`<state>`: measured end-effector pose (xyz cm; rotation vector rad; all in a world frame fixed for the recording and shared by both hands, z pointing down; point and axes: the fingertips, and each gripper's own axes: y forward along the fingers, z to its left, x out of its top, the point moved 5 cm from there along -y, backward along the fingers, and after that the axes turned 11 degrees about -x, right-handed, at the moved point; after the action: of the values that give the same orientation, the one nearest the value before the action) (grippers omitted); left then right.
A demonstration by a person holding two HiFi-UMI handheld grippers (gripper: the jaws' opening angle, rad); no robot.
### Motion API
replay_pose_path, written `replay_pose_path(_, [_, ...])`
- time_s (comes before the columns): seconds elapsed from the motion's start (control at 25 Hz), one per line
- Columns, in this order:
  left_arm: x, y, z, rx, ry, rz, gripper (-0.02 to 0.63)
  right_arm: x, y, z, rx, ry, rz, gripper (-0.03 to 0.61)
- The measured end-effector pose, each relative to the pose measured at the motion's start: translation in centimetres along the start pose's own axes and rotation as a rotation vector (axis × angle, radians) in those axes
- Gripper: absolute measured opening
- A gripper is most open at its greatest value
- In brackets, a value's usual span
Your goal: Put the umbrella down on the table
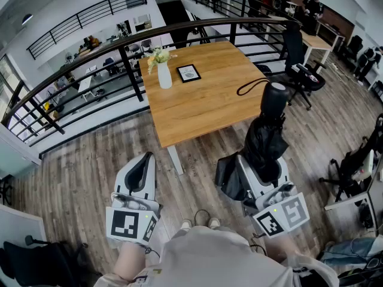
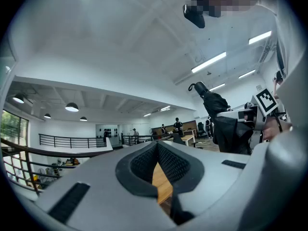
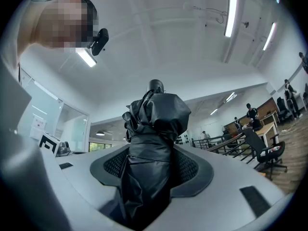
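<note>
A folded black umbrella (image 1: 263, 142) stands nearly upright in my right gripper (image 1: 260, 166), whose jaws are shut on its fabric body. Its handle (image 1: 274, 97) points up and away, with the wrist strap (image 1: 248, 87) looping over the near right corner of the wooden table (image 1: 203, 106). In the right gripper view the umbrella (image 3: 154, 129) fills the space between the pads (image 3: 190, 167). My left gripper (image 1: 142, 166) hovers over the floor short of the table, shut with nothing in it. The left gripper view looks past its pads (image 2: 171, 165) and shows the umbrella (image 2: 219, 114) at the right.
A white vase of flowers (image 1: 164, 73) and a small framed picture (image 1: 188, 72) stand at the table's far left. A curved black railing (image 1: 119, 46) runs behind the table. A black office chair (image 1: 299, 64) sits to its right. Wooden floor lies between me and the table.
</note>
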<state>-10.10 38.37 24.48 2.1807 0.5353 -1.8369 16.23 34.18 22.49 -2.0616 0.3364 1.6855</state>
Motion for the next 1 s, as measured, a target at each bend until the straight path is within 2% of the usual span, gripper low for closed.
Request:
replay_pose_path(0.12, [-0.1, 0.9, -0.5, -0.01, -0.012, 0.005, 0.017, -0.2, 0.1, -1.3, 0.001, 0.024, 0.007, 0.268])
replay_pose_path(0.24, [-0.2, 2.2, -1.2, -0.023, -0.008, 0.005, 0.017, -0.4, 0.5, -2.6, -0.005, 0.005, 0.017, 0.268])
replay_pose_path(0.6, [0.4, 6.9, -4.0, -0.057, 0.036, 0.007, 0.017, -0.1, 1.2, -7.5, -0.017, -0.034, 0.033, 0.27])
replay_pose_path(0.76, [0.8, 8.8, -5.8, -0.088, 0.046, -0.022, 0.017, 0.0, 1.1, -10.1, -0.025, -0.03, 0.035, 0.268])
replay_pose_path(1.0, [-0.2, 11.7, -8.6, -0.128, 0.081, -0.009, 0.017, -0.8, 0.6, -13.4, -0.042, -0.024, 0.048, 0.268])
